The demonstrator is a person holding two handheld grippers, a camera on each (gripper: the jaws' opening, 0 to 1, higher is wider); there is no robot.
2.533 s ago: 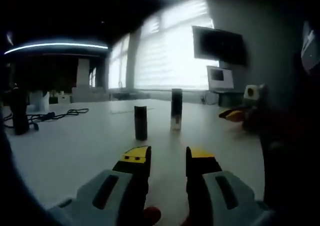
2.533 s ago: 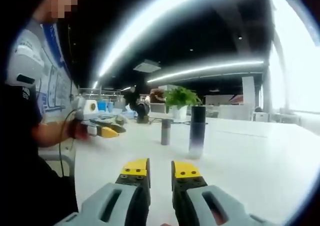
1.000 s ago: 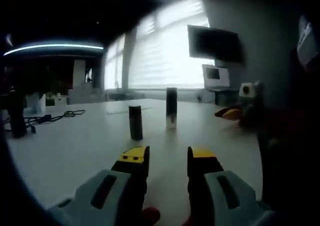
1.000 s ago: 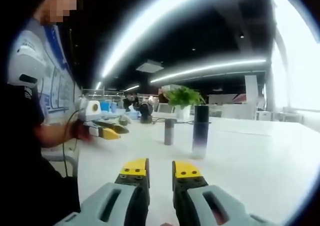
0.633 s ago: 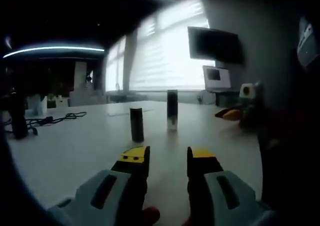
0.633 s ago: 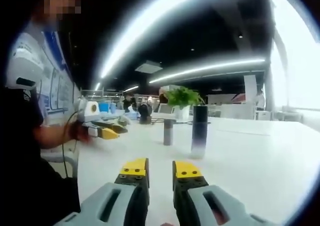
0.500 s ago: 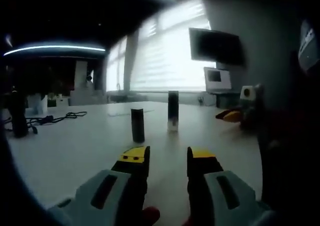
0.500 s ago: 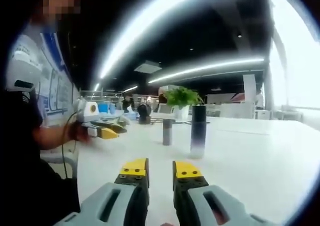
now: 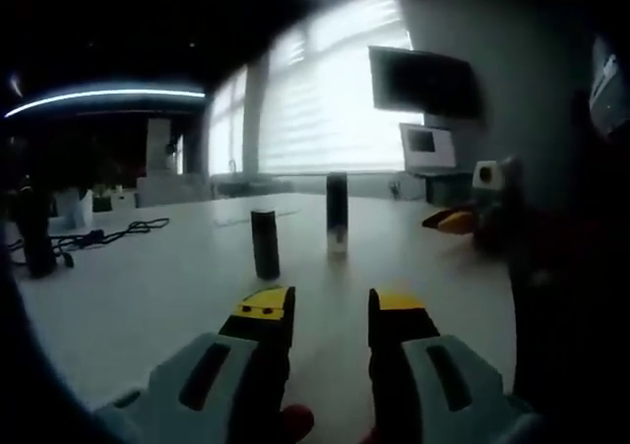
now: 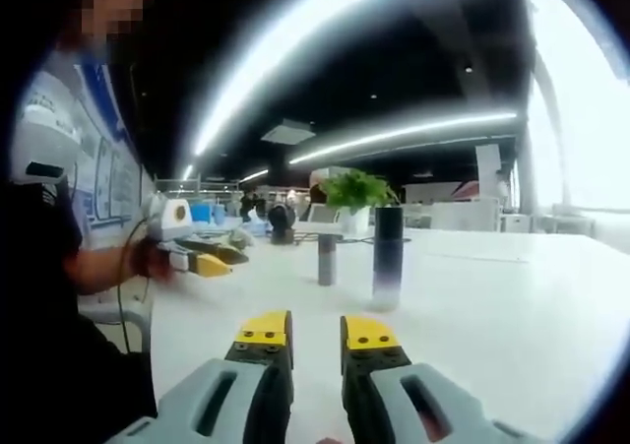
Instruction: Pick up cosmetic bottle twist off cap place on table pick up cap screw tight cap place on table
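Cosmetic bottle (image 9: 337, 215) stands upright on the white table (image 9: 148, 286), a tall slim cylinder with a dark upper part and a pale lower part; in the right gripper view it (image 10: 387, 257) sits at about 12 o'clock just past the jaw tips. A shorter dark cylinder (image 9: 263, 244), probably a second container or a cap, stands near it at roughly 9 o'clock in the left gripper view.

Judging by its shape, the bottle looks rigid, light and smooth, likely slippery and easy to tip. A grip low on the pale body seems best for holding, with the other jaws across the dark top for twisting.

Left gripper (image 9: 326, 306) has its jaws slightly apart and empty, well short of the bottle. Right gripper (image 10: 315, 330) likewise shows a narrow gap and holds nothing.

Black cables (image 9: 103, 231) lie at 9 o'clock in the left gripper view, and a potted plant (image 10: 356, 193) stands beyond the bottle.
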